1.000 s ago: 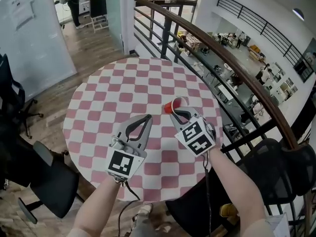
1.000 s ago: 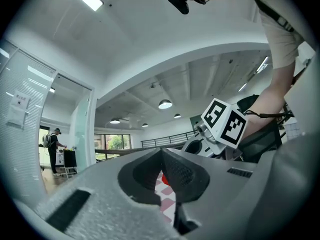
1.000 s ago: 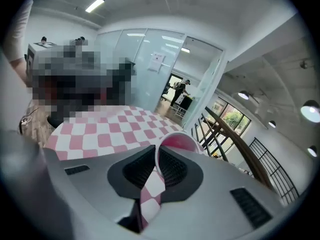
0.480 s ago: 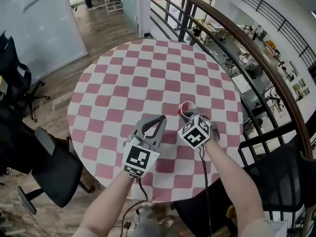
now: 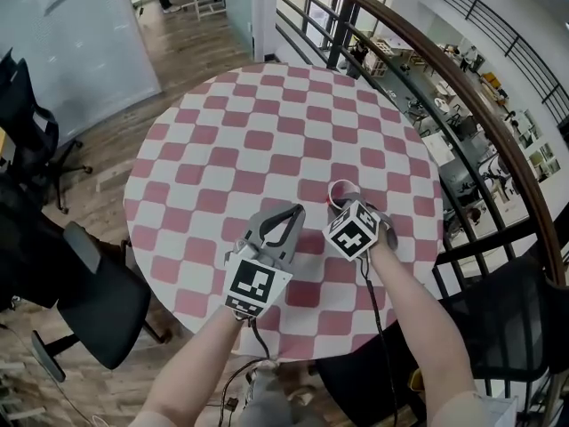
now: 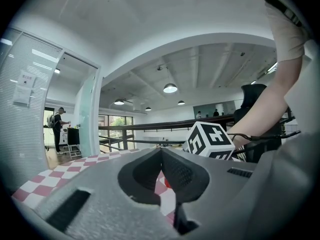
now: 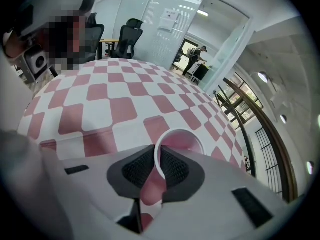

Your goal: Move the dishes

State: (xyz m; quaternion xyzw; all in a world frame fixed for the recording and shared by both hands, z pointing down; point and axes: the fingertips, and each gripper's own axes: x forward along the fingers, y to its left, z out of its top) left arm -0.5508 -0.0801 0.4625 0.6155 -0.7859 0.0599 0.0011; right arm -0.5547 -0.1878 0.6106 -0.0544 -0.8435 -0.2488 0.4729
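2 grippers: right gripper pinches the pink cup at its rim; left gripper sits pressed together.

grey left gripper, right gripper — black-white marker cubes

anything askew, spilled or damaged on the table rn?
Nothing stands out. The right gripper pinches the pink cup by its rim, one jaw inside; the left gripper is shut and empty. The checkered tablecloth lies flat, with no spill visible.
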